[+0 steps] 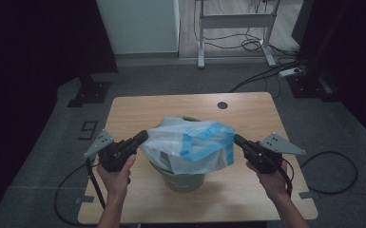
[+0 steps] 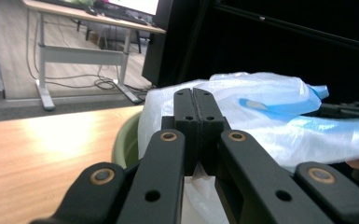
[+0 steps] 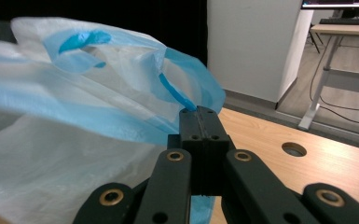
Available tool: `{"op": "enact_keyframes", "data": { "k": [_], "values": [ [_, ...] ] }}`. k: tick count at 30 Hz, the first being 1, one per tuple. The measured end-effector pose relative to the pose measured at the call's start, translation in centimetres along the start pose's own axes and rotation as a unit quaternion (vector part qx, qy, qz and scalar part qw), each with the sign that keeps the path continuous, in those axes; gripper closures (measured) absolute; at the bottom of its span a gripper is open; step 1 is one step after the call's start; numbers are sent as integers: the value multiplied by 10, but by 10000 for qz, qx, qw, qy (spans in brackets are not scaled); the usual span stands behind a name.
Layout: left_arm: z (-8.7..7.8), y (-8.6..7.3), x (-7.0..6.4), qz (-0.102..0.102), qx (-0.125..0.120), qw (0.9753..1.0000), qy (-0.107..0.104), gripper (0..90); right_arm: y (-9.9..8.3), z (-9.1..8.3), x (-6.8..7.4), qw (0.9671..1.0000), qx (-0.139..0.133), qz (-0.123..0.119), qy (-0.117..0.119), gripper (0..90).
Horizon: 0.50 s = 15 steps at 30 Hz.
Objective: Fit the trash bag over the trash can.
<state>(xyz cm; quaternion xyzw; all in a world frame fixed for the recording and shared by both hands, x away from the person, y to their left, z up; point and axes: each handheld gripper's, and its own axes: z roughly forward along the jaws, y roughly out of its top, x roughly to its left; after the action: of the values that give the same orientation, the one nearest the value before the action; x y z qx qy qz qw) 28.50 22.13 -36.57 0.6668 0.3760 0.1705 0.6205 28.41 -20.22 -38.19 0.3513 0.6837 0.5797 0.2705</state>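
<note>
Forearms are entering from the near edge of the desk (image 1: 133, 107), each hand carrying one hand-held gripper. On the person's left, the left hand-held gripper (image 1: 142, 136) is pointing inward and is pinching the left edge of the bag (image 1: 192, 145); in the left gripper view its jaws are standing pressed together, with white film caught between and below them (image 2: 196, 100). On the right, the right hand-held gripper (image 1: 237, 139) is mirroring that pose and is clamping the bag's right edge; in the right gripper view its jaws are meeting flush on a blue strip of the plastic (image 3: 199, 114).

Between the two grippers the bag, translucent white with light blue bands, is hanging stretched and slightly puffed. It is sitting over the mouth of a green bin (image 1: 185, 179), which is standing upright near the middle of the desk, closer to the person's side. The bag is covering most of the bin's opening; the near wall of the bin is showing below it, and a section of rim is showing behind it (image 2: 126, 144).

A round cable hole (image 1: 222, 105) is lying in the desk's far right part, well apart from the bin. Each gripper's cable is trailing off the desk toward the grey floor (image 1: 43, 156).
</note>
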Motion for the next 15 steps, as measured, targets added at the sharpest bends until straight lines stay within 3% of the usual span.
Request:
{"op": "enact_keyframes", "data": {
  "k": [2,5,10,15],
  "values": [
    [-2,-1,-4,146,138,9998,-93,828,0,-3,2,10000,-44,-57,54,895],
    [-5,4,-14,433,192,9989,1,662,1,-5,2,9999,-44,-96,91,895],
    [-4,16,-21,602,270,9978,-21,429,1,-2,1,9999,-3,-75,91,895],
    [2,25,-22,716,380,9967,-51,337,2,-1,3,9998,27,-138,109,895]
  ]
}}
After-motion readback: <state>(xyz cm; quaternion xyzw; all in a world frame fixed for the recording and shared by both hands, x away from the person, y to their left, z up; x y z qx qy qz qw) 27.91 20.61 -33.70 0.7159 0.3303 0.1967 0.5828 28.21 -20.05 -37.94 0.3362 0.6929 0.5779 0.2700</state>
